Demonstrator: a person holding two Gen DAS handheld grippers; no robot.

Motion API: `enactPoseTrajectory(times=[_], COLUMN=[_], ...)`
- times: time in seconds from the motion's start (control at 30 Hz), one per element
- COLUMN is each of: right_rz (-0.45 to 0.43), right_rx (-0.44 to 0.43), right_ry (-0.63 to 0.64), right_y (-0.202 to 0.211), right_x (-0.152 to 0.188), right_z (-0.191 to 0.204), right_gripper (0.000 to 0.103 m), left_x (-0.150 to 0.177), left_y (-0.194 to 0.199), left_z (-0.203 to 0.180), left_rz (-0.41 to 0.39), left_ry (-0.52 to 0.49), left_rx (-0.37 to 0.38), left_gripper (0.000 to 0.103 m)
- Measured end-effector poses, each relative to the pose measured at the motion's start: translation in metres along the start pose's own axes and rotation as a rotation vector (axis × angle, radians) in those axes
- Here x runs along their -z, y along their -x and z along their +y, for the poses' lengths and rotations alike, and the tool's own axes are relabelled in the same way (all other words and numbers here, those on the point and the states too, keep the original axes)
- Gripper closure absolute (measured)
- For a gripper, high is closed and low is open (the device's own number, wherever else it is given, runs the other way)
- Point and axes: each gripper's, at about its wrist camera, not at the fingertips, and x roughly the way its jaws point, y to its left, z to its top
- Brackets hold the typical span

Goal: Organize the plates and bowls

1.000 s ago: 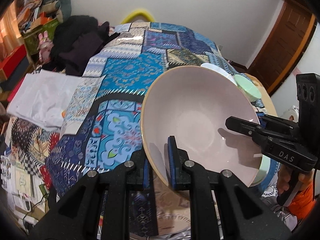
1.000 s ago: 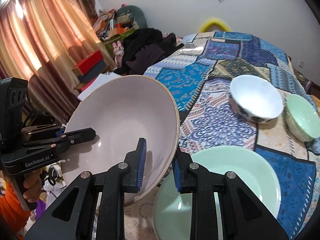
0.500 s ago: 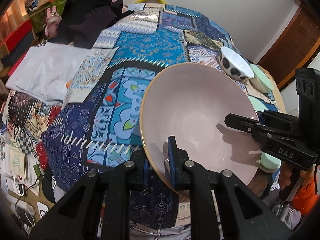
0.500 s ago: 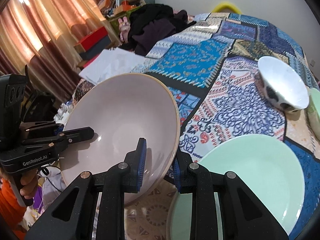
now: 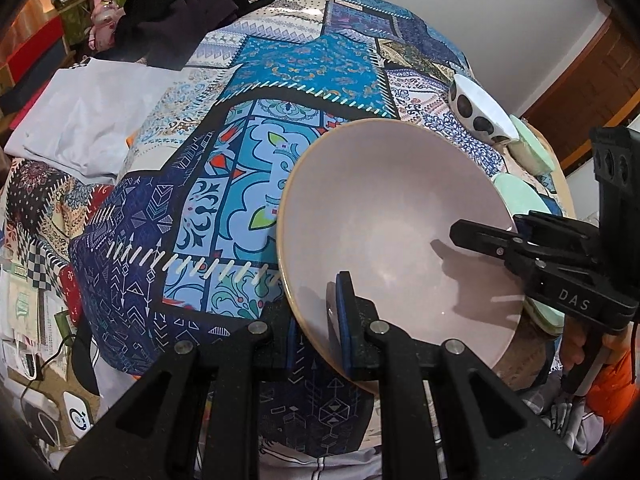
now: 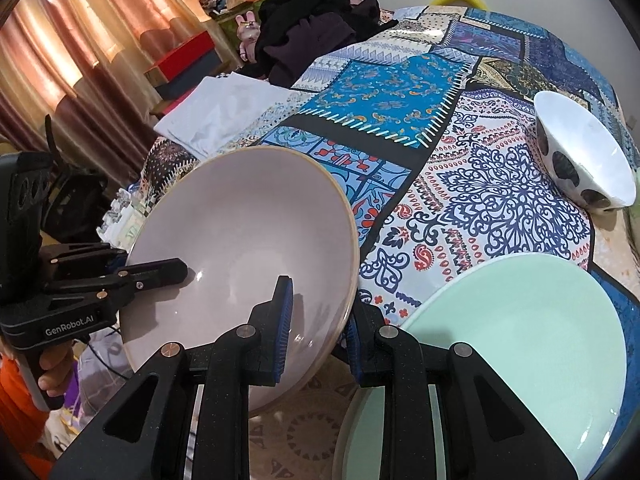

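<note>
Clutter fills the room past the table: black clothes (image 6: pixel 316 20) at 12 o'clock in the right wrist view, a white folded cloth (image 6: pixel 224 114) at 11 o'clock, curtains (image 6: pixel 80 48) at 10 o'clock. A patchwork tablecloth (image 6: pixel 400 84) covers the table.

One large pink bowl (image 6: pixel 244 248) hangs tilted above the table edge, held from two sides. The left gripper (image 5: pixel 318 320) pinches its near rim, one pad inside and one outside. The right gripper (image 6: pixel 316 328) closes on the opposite rim in the same way.

One mint green plate (image 6: pixel 520 340) lies just beside the pink bowl, at 4 o'clock. One white bowl with dark spots (image 6: pixel 584 160) stands at 2 o'clock. One small green bowl (image 5: pixel 532 148) sits just beside the spotted one in the left wrist view.
</note>
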Motion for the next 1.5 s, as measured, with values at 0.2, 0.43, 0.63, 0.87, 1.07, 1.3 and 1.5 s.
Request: enactPoseTrajectory(times=[0.2, 0.43, 0.63, 0.87, 1.07, 1.3, 1.5], right_rz=[-0.020, -0.066, -0.119, -0.193, -0.260, -0.338, -0.381], right_rx=[0.024, 0.023, 0.019, 0.043, 0.079, 0.133, 0.177], right_ry=[0.020, 0.004, -0.021, -0.043, -0.072, -0.116, -0.154], right_y=[0.005, 0.021, 0.040, 0.068, 0.095, 0.124, 0.138], right_x=[0.001, 0.001, -0.001, -0.002, -0.004, -0.008, -0.009], right_z=[-0.001, -0.010, -0.019, -0.034, -0.053, -0.082, -0.106], right_gripper=[0.078, 0.078, 0.078, 0.078, 0.078, 0.073, 0.064], left_x=[-0.001, -0.004, -0.012, -0.031, -0.052, -0.083, -0.111], left_y=[-0.003, 0.010, 0.027, 0.054, 0.072, 0.070, 0.056], left_z=[0.000, -0.005, -0.006, -0.022, -0.050, -0.081, -0.103], left_rz=[0.002, -0.024, -0.066, -0.157, -0.253, -0.281, -0.271], left_ry=[-0.004, -0.032, -0.034, -0.059, -0.114, -0.152, -0.154], left_rx=[-0.003, -0.030, -0.068, -0.079, -0.085, -0.064, -0.041], left_gripper=[0.087, 0.085, 0.085, 0.077, 0.055, 0.034, 0.027])
